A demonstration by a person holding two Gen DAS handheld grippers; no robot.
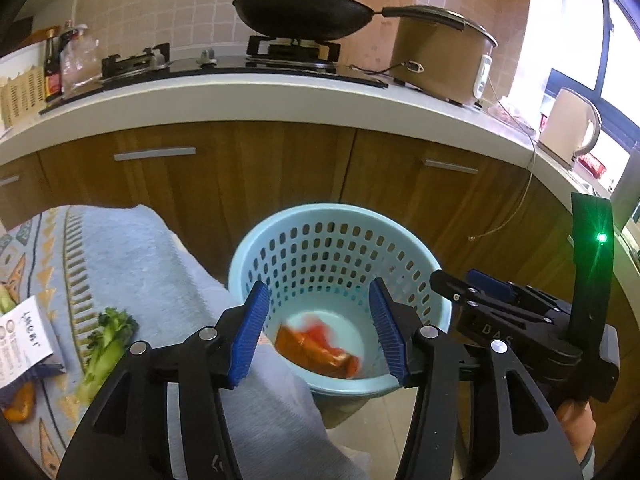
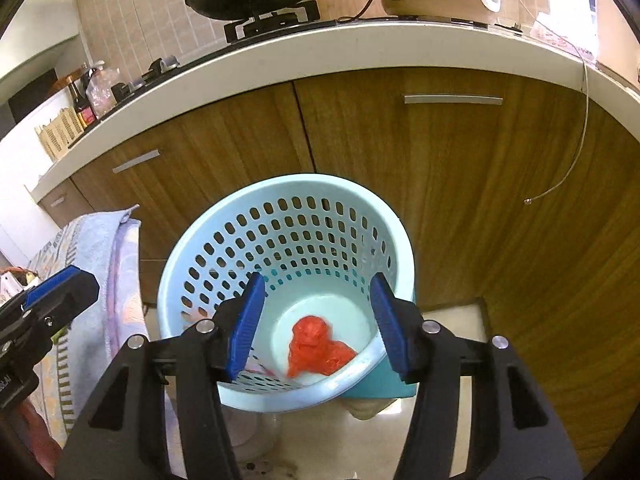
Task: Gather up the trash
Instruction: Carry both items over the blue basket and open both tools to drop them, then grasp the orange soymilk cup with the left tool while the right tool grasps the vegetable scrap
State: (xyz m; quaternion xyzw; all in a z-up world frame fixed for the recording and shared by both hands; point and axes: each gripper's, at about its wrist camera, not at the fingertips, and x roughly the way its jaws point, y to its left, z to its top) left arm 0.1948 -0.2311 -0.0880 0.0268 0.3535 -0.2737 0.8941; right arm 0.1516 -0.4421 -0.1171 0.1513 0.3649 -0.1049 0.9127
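Both grippers hang over a pale blue perforated basket [image 1: 340, 236] that stands on the floor against the wooden cabinet doors [image 1: 248, 168]. The left gripper [image 1: 318, 332] has its blue pads parted about halfway with nothing between them; the right gripper [image 2: 316, 324] is parted likewise and also holds nothing. In the left wrist view the right gripper shows at the right, just beside the basket rim, with a green light on its mount. At the basket's bottom lies the trash: a crumpled orange-red wrapper [image 1: 320, 348], blurred in the left view, and a red crumpled lump [image 2: 318, 350] in the right view; whether these are one piece or two I cannot tell. A light blue patterned towel [image 1: 132, 264] covers a surface to the left, its edge draping down just beside the basket. On it lie a green broccoli stalk [image 1: 108, 340], a white printed paper slip [image 1: 24, 336] and an orange scrap [image 1: 20, 402] at the far left. Above, the white countertop [image 1: 280, 96] carries a stove with a black wok [image 1: 304, 14], a brown rice cooker [image 1: 440, 60] and a cream kettle [image 1: 568, 128]; a thin cord [image 2: 576, 152] dangles over the cabinet front
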